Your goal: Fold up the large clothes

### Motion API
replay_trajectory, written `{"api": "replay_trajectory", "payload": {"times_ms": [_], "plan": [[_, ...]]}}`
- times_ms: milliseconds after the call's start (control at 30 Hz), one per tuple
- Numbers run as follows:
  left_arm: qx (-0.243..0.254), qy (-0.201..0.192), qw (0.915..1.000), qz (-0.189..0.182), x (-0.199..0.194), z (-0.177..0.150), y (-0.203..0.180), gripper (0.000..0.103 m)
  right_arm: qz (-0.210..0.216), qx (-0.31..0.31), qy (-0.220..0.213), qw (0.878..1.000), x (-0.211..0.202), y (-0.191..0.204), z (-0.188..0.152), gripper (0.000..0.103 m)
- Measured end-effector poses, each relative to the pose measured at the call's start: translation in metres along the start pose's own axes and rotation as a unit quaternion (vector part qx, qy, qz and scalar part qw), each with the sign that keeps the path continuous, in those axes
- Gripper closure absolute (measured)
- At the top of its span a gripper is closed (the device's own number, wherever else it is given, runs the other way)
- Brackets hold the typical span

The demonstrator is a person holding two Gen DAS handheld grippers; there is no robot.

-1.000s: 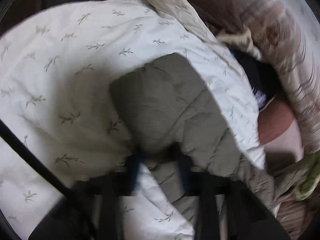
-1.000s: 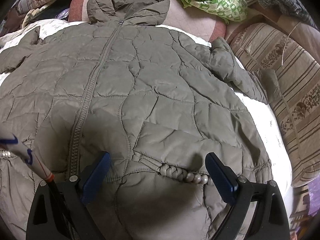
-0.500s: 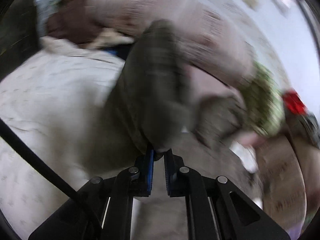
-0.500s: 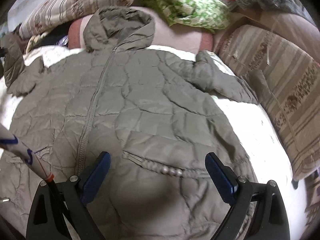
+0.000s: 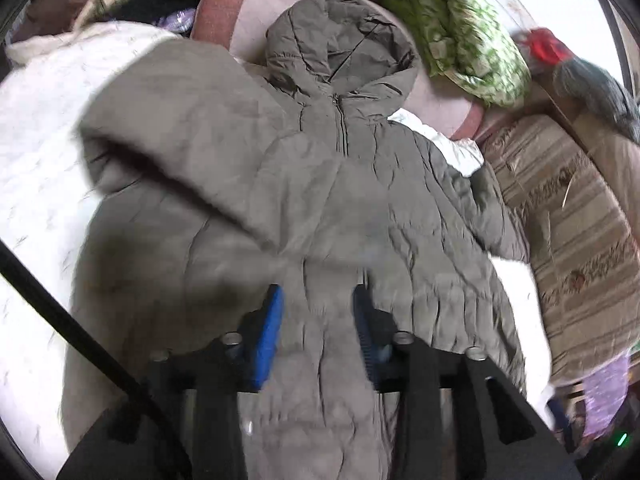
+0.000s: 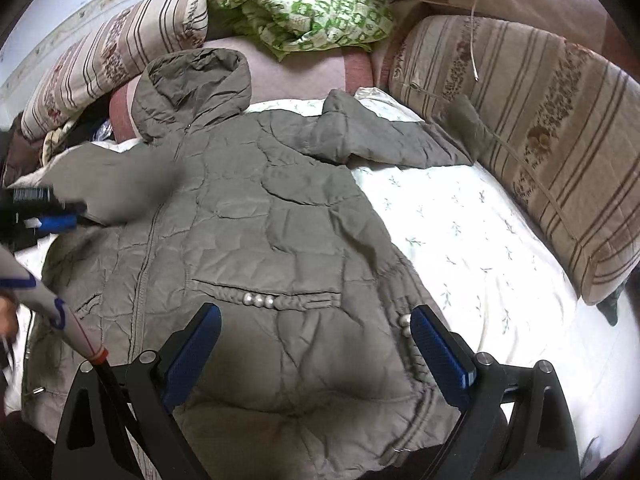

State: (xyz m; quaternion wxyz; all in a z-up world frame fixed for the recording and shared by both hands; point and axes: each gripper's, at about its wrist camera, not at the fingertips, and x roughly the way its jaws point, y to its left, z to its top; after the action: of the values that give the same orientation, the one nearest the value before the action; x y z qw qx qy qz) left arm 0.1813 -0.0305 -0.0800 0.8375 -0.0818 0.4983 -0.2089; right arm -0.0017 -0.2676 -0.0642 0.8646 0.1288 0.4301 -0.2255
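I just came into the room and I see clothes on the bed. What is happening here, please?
A person with a gripper in each hand is folding a grey-green padded jacket spread zipper-up on the white bedsheet. The left gripper is open above the jacket's front, and one sleeve lies folded across the chest. The right gripper hovers open over the hem. The other sleeve is not yet folded.

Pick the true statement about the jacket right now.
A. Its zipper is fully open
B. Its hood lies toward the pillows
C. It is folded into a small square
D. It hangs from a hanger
B: the jacket lies spread flat, its hood pointing at the striped pillow.
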Motion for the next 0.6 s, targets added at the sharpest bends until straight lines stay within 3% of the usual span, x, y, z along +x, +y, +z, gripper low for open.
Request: {"api": "replay_trajectory", "payload": {"times_ms": [133,300,433,600], "plan": [[0.036,-0.063,0.9939,0.083,-0.052,-0.031,0.0,0.049,0.025,0.0,0.002,1.0,0.001,0.002,0.003,0.005],[0.039,-0.147,0.9661,0.209,-0.114,-0.072,0.018,0.039,0.137,-0.011,0.021,0.99,0.022,0.035,0.024,0.009],[0.018,-0.138,0.9668,0.215,-0.128,-0.089,0.038,0.039,0.195,-0.026,0.025,0.98,0.064,0.077,0.057,0.017],[0.002,-0.141,0.9647,0.223,-0.136,-0.093,0.055,0.039,0.192,0.016,0.079,0.978,0.137,0.113,0.098,0.018]]}}
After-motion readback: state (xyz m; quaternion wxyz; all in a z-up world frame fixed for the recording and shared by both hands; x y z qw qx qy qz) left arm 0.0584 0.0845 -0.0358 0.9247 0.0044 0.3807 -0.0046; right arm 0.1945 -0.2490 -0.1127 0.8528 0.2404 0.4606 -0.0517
